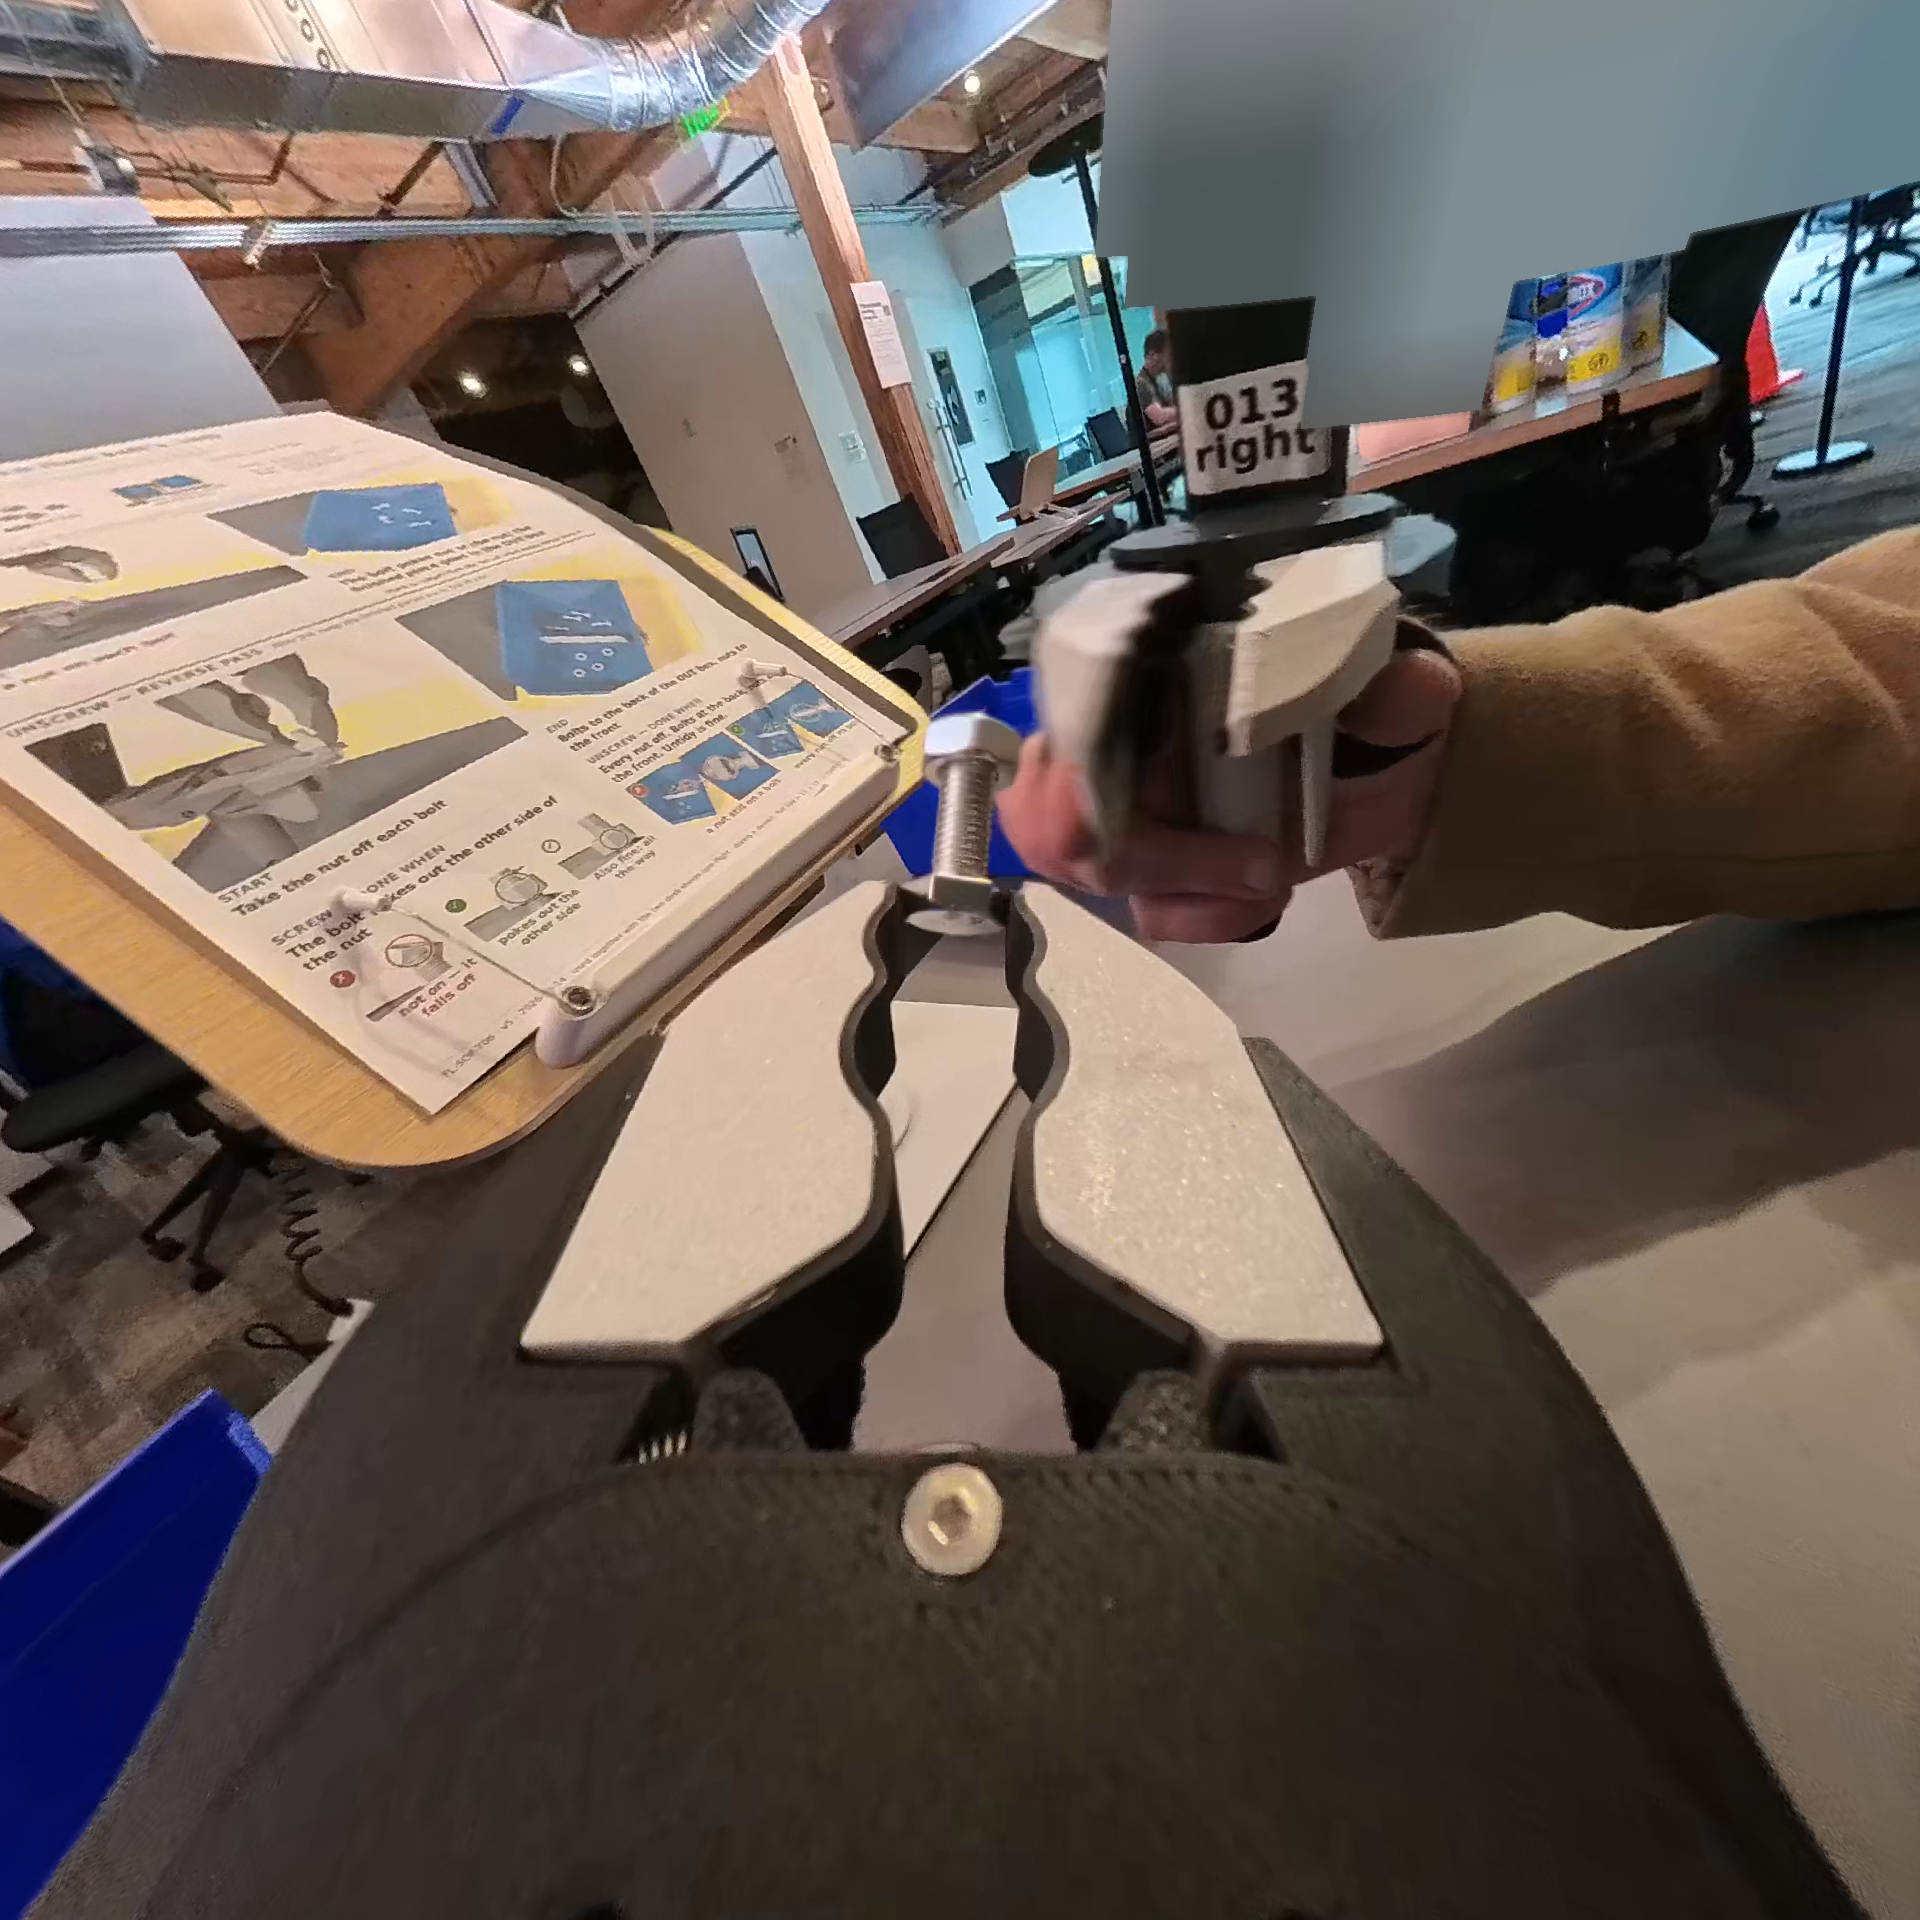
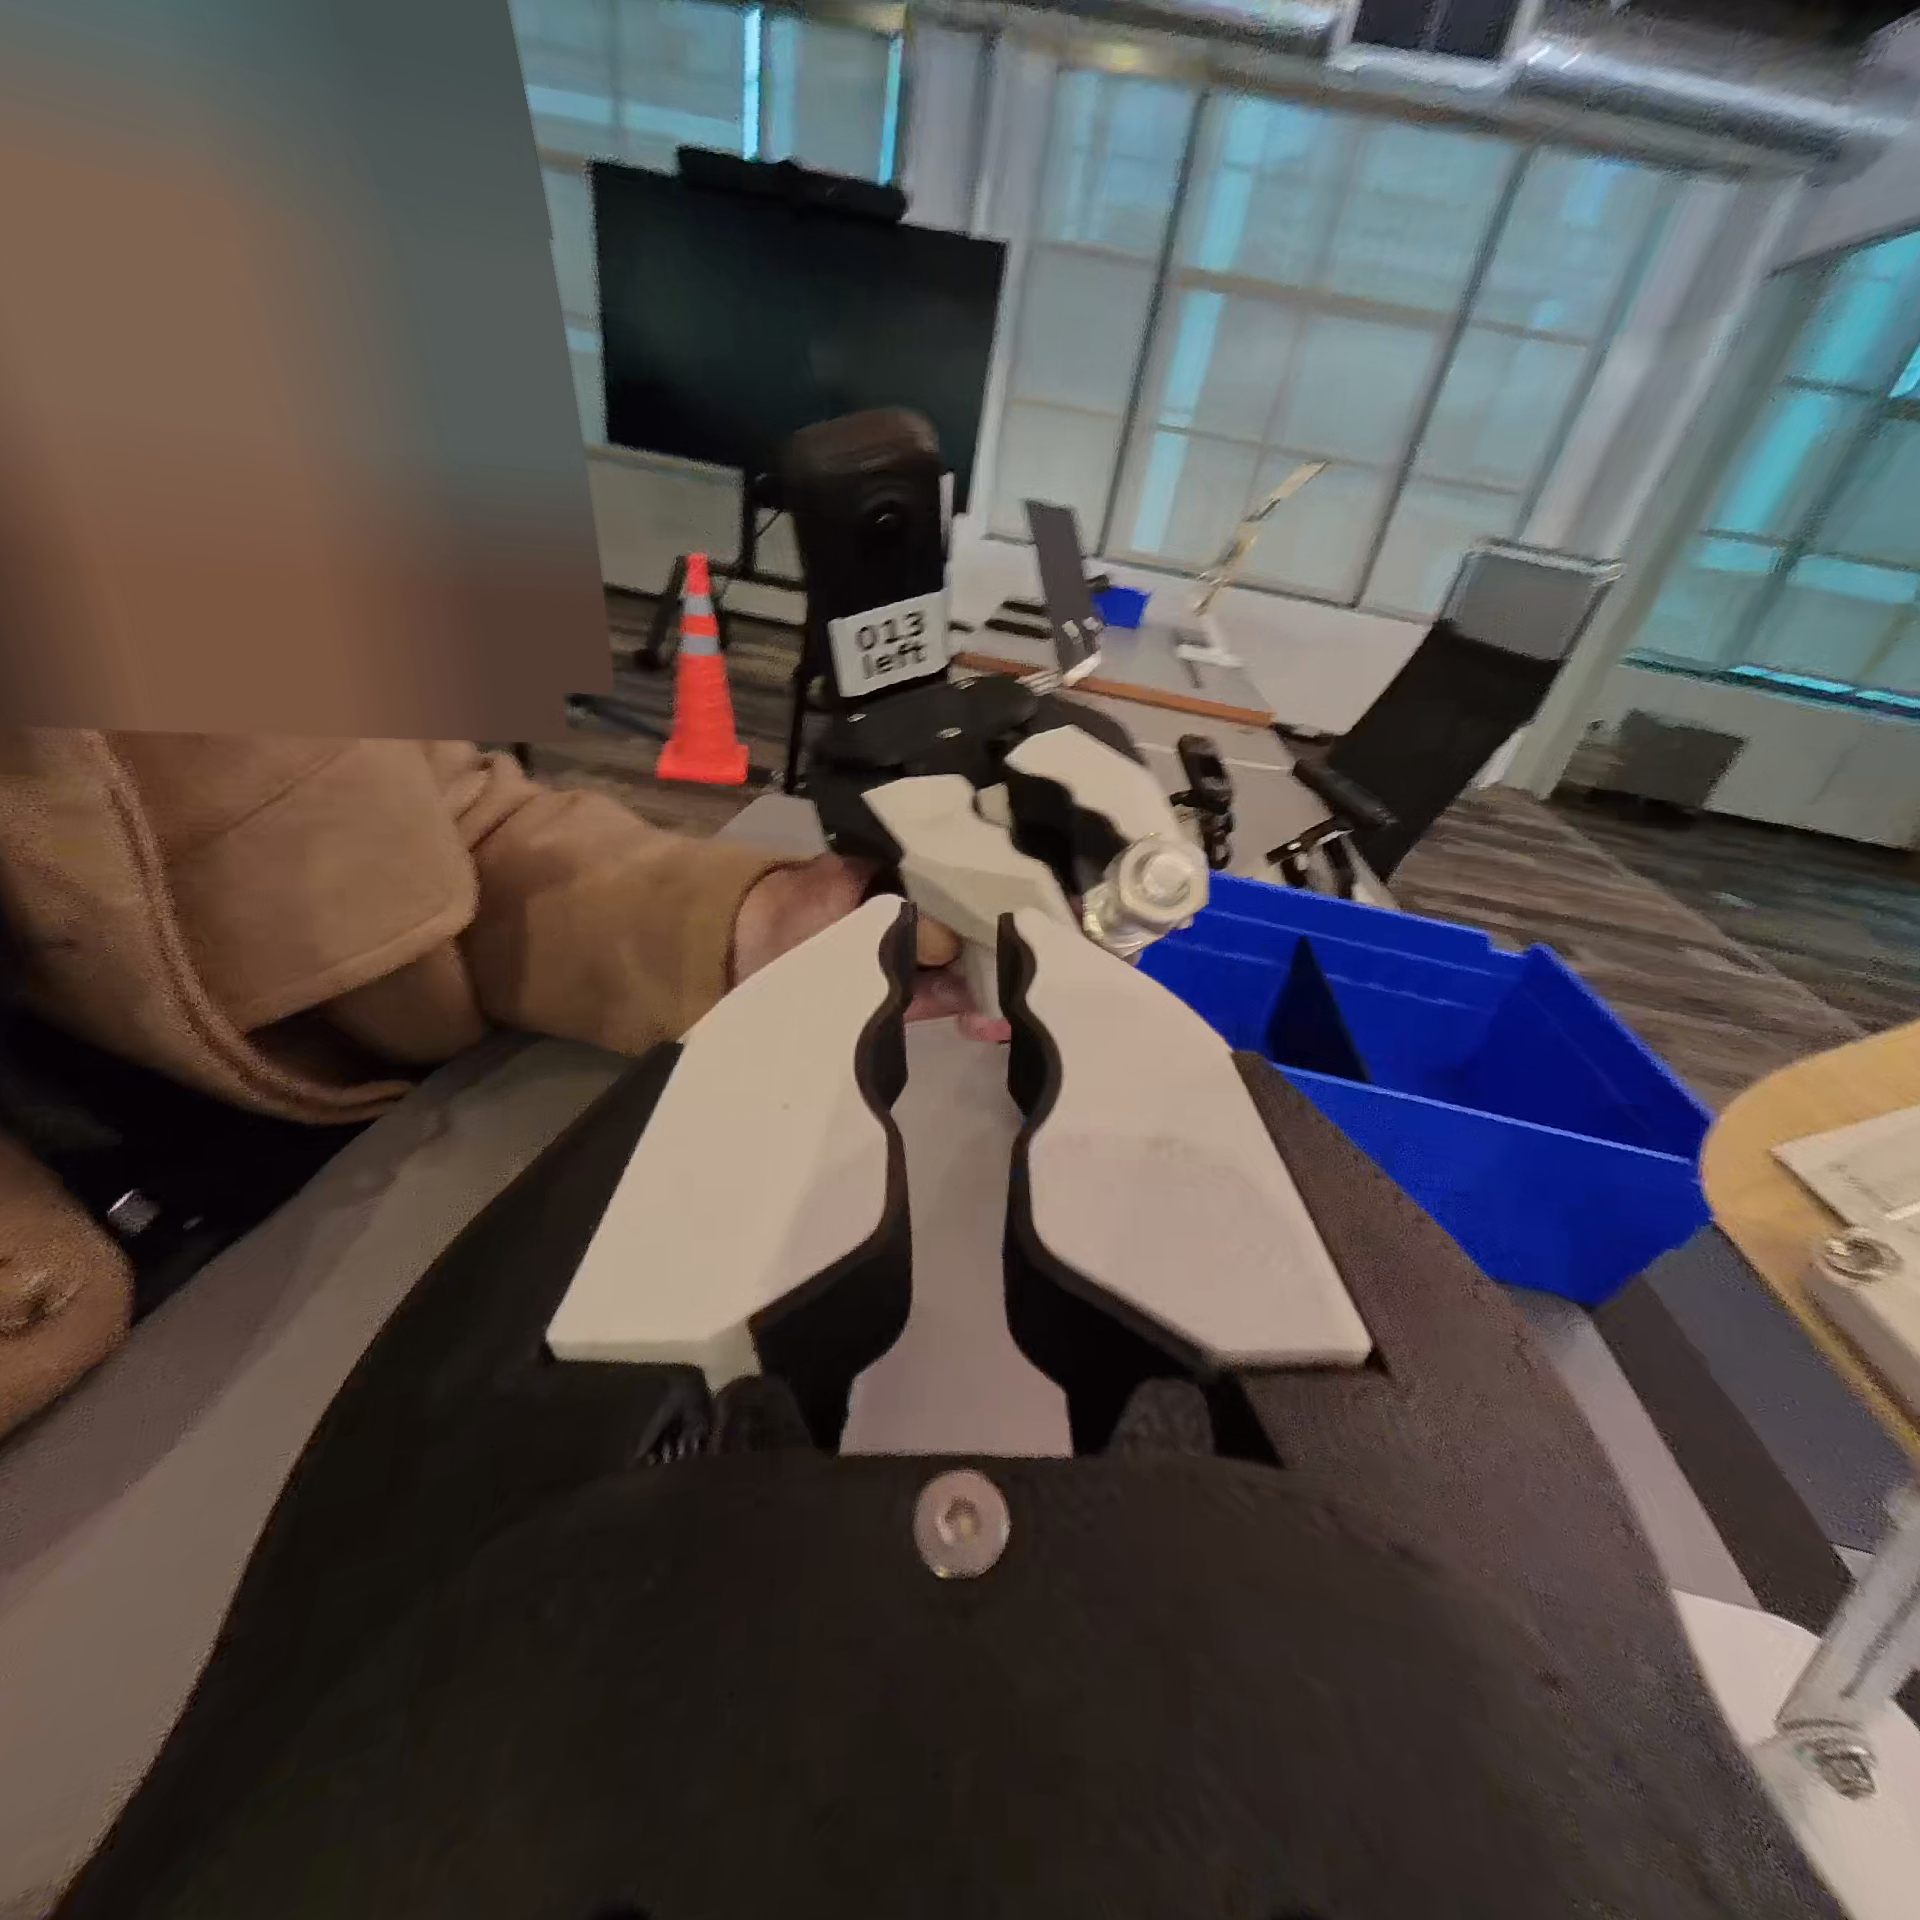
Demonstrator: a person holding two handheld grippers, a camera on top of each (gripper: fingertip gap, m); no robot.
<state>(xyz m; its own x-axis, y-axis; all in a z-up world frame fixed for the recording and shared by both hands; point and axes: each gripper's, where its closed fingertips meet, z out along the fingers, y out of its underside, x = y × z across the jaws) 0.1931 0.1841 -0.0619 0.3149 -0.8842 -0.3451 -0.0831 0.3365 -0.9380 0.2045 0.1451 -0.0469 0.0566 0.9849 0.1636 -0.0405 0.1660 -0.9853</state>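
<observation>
Office workbench: left gripper (image 1: 951, 914) pinches nut (image 1: 961, 891), keeping bolt (image 1: 961, 805) upright; right gripper (image 2: 951, 935), narrowly parted, holds nothing, near bin (image 2: 1455, 1101).

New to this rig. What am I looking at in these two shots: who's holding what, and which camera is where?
No robot arm here: a person holds a hand-operated two-finger gripper in each hand, and each gripper carries a wide-angle camera looking along its own fingers.

The left wrist view shows the left gripper pinching the lower end of a silver bolt, which stands upright, head on top. Beyond it is the right gripper in the person's hand.

The right wrist view shows the right gripper, fingers apart and holding nothing, facing the left one.

Nearby are a blue bin with a divider, an instruction sheet on a tilted wooden board, and a grey table.
</observation>
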